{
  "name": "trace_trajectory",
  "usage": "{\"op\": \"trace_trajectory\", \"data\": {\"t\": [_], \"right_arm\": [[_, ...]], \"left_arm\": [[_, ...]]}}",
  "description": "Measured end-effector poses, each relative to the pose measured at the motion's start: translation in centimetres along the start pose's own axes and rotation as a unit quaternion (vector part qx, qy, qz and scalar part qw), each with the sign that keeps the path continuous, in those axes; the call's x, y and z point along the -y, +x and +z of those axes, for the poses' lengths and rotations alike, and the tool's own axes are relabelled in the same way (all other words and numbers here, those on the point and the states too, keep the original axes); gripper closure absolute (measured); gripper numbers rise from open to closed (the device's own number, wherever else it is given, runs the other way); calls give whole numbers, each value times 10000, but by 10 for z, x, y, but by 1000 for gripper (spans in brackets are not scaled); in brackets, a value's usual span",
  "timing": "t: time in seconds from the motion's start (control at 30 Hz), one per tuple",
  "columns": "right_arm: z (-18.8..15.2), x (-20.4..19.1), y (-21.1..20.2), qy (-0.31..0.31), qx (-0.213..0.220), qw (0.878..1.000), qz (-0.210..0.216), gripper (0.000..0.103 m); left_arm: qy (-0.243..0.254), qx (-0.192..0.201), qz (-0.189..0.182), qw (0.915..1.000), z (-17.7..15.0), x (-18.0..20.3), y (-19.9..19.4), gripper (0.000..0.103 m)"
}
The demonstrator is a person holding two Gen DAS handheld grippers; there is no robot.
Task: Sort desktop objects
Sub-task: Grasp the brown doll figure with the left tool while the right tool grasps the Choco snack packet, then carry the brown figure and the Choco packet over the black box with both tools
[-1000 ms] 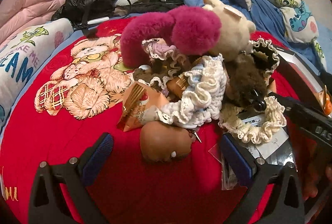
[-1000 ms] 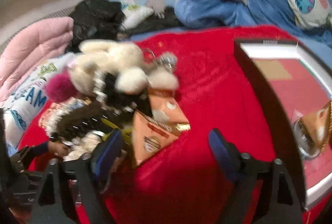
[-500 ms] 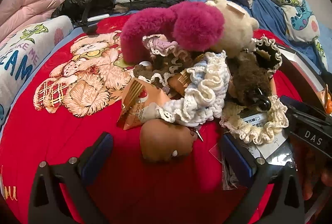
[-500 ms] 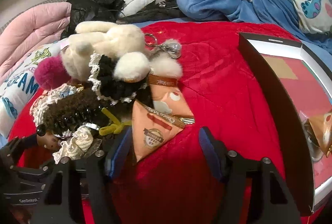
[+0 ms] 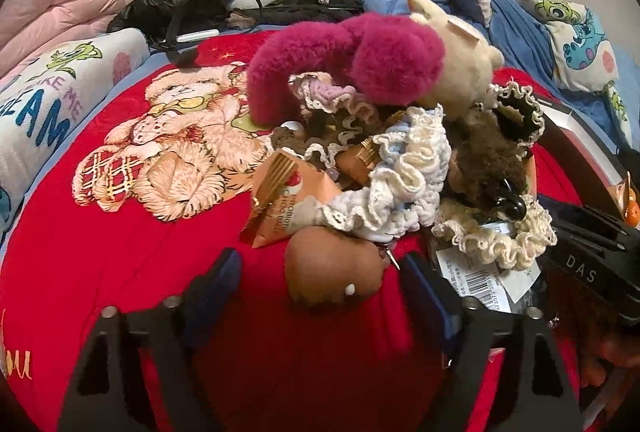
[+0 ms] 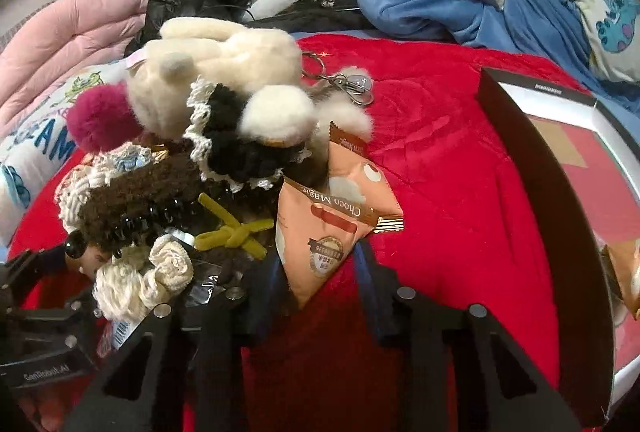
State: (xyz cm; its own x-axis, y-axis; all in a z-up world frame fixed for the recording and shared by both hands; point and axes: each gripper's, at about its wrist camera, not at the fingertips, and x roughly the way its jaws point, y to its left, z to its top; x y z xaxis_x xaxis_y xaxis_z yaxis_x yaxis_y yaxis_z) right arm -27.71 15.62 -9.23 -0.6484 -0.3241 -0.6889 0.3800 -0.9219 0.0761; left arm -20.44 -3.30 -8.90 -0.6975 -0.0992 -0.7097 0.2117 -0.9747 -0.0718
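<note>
Left wrist view: the left gripper is closing around a smooth brown rounded toy at the near edge of the heap on the red quilt — pads not yet touching. It looks light but rounded, so grip its widest part.

Right wrist view: the right gripper closes on the orange triangular foil snack packet — crinkly, slippery, best pinched at its lower corner. The black-walled box at right holds another orange packet.
</note>
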Motion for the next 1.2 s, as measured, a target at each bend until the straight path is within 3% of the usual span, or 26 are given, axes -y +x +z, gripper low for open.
{"op": "trace_trajectory", "data": {"t": [0.13, 0.33, 0.63, 1.2], "right_arm": [[-1, -1, -5, 4, 128, 9999, -16, 72], [0, 5, -8, 104, 276, 9996, -26, 73], [-5, 5, -25, 212, 574, 9981, -52, 75], [-24, 12, -56, 595, 871, 9944, 92, 76]], "left_arm": [[-4, 41, -63, 10000, -2, -1, -4, 38], [-17, 108, -132, 9999, -4, -2, -9, 52], [-307, 273, -437, 9982, -16, -16, -28, 53], [-356, 640, -590, 9956, -47, -23, -67, 53]]}}
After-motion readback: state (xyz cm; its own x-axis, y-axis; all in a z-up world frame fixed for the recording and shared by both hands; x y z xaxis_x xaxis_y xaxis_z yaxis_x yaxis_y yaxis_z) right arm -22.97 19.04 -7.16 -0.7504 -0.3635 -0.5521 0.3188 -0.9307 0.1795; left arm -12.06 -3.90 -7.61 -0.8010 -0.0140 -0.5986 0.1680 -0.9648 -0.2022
